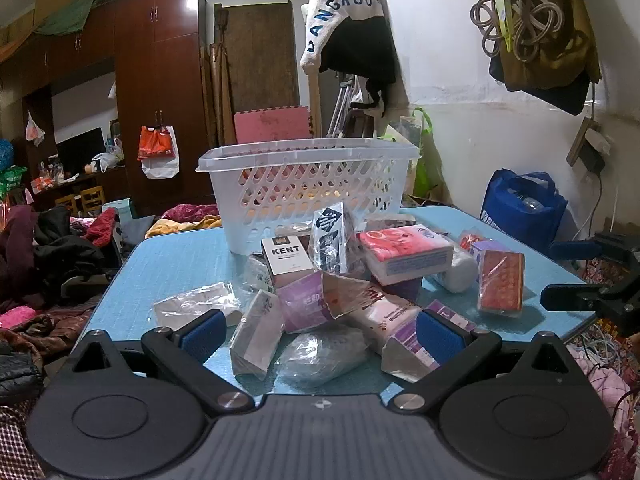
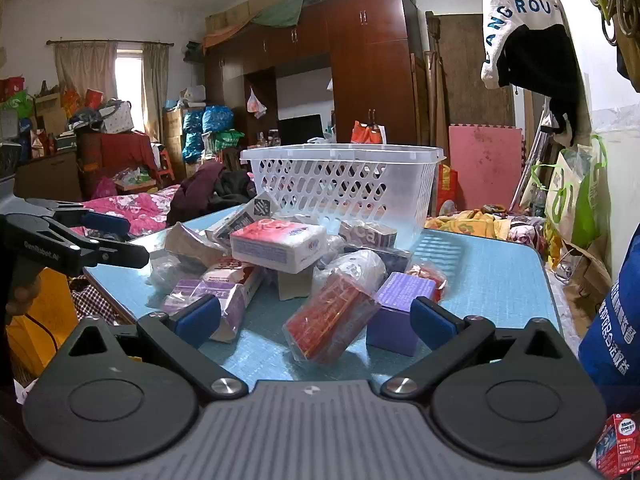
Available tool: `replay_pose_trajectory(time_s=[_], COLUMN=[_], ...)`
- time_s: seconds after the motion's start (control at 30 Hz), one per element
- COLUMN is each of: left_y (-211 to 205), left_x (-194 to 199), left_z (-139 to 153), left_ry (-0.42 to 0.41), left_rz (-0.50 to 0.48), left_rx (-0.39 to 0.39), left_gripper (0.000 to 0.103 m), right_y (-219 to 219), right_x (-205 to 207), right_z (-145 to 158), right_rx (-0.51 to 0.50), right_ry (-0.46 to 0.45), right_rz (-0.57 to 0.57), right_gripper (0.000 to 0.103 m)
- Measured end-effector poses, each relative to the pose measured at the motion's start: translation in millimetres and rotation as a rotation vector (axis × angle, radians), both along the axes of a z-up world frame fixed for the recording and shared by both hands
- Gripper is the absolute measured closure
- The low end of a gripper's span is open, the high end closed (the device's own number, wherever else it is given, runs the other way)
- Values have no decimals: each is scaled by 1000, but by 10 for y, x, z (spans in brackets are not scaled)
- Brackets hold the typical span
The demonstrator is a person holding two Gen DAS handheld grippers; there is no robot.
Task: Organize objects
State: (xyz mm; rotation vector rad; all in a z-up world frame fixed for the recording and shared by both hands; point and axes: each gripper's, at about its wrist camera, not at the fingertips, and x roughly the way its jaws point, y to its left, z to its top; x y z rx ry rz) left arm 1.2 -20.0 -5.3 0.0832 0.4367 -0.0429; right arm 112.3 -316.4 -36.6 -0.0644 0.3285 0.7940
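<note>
Here, a blue table (image 1: 168, 264) carries a loose pile of small packets and boxes, with a white plastic basket (image 1: 308, 184) standing upright at the far side of the pile. The left gripper (image 1: 320, 336) hangs over the near edge of the table with its jaws spread wide and nothing between the blue pads; just ahead of it lie a crinkled clear bag (image 1: 320, 354), a grey-white packet (image 1: 256, 334) and a purple pack (image 1: 304, 306). Further ahead, closer to the basket, a white box marked KENT (image 1: 286, 260) leans against the pile, and a pink-and-white tissue pack (image 1: 404, 254) rests on top to its right. Off to the right of this gripper stands a red packet in clear wrap (image 1: 500, 284), apart from the main heap. The right gripper (image 2: 316, 320) also stands wide open and empty, low at the near edge of the table. Straight ahead of it, between the lines of its two fingers, lies the same red packet (image 2: 332, 320), tilted, with a purple box (image 2: 400, 308) touching it on the right, just in front of the right pad. The tissue pack (image 2: 280, 246) sits beyond them on the pile, and the basket (image 2: 344, 188) is behind that. Far to the left of this gripper, the other gripper's black finger (image 2: 108, 252) reaches in over the table edge.
</note>
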Motion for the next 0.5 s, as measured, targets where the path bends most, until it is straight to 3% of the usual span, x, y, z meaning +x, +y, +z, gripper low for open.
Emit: replay_pose_trajectory(time_s=[0.5], left_y=[11], left_x=[6], left_z=[-2], left_ry=[-1], left_rz=[-1], left_rx=[-8], left_gripper=[1], right_y=[14], right_x=[3], right_z=[-22], right_rx=[-8], right_ry=[0], right_rz=[-2], right_gripper=[0])
